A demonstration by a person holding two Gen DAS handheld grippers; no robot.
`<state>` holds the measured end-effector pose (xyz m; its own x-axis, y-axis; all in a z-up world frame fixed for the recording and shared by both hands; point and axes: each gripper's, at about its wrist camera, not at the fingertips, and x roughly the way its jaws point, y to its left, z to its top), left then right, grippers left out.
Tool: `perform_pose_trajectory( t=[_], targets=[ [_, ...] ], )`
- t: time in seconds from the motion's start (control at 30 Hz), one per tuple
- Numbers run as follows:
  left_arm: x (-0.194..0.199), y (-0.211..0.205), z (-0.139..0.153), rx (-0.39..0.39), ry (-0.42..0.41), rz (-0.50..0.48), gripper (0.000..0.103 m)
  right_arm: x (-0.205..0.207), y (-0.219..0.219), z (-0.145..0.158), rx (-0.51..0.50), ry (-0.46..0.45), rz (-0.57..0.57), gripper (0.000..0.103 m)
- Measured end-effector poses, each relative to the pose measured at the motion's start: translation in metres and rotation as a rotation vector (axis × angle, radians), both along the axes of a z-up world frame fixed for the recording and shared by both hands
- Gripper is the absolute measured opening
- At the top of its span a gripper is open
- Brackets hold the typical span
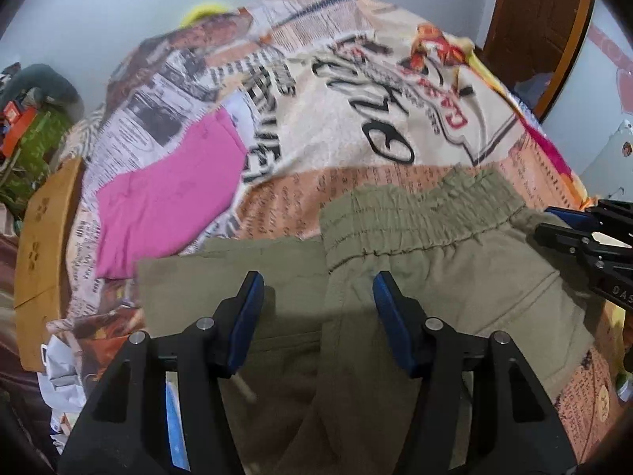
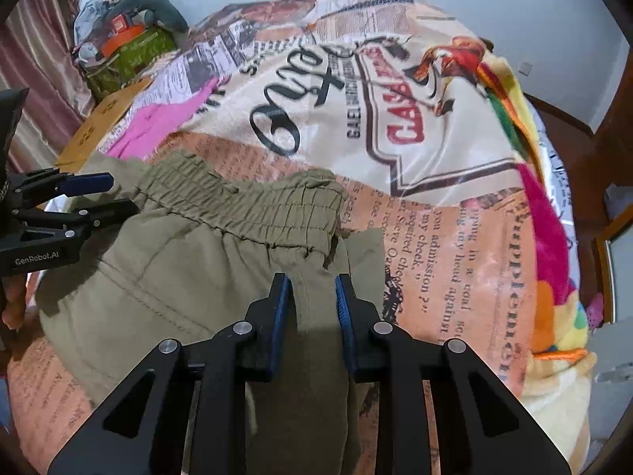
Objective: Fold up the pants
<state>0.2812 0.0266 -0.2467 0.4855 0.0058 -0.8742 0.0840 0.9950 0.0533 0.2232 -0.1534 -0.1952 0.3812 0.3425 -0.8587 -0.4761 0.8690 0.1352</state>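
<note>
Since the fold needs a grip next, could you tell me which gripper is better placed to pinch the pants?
Right: the right gripper already straddles a fabric ridge of the pants; the left gripper hovers wide open.

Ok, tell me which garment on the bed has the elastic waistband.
The olive-green pants, lying nearest both grippers with a gathered waistband. The pink garment beyond them is flat and plain.

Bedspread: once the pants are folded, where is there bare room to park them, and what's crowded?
Free: the bedspread beyond the elastic waistband of the olive pants, around the red lettering. Also the orange strip beside the right gripper. Crowded: the side with the pink garment, cardboard and bag pile.
</note>
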Motion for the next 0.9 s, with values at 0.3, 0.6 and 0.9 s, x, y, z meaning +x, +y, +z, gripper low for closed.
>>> perform_pose_trajectory(
  t=[0.3, 0.6, 0.9],
  targets=[
    [-0.024, 0.031, 0.049, -0.039, -0.125, 0.067, 0.066, -0.020, -0.005, 0.038, 0.002, -0.097, -0.025, 0.029],
    [-0.045, 0.078, 0.042, -0.065, -0.125, 0.163, 0.096, -0.024, -0.015, 0.033, -0.042, -0.142, -0.071, 0.065],
    [-0.046, 0.095, -0.015, -0.132, 0.056, 0.204, 0.096, -0.010, -0.027, -0.017, 0.034, 0.099, -0.104, 0.066]
  ],
)
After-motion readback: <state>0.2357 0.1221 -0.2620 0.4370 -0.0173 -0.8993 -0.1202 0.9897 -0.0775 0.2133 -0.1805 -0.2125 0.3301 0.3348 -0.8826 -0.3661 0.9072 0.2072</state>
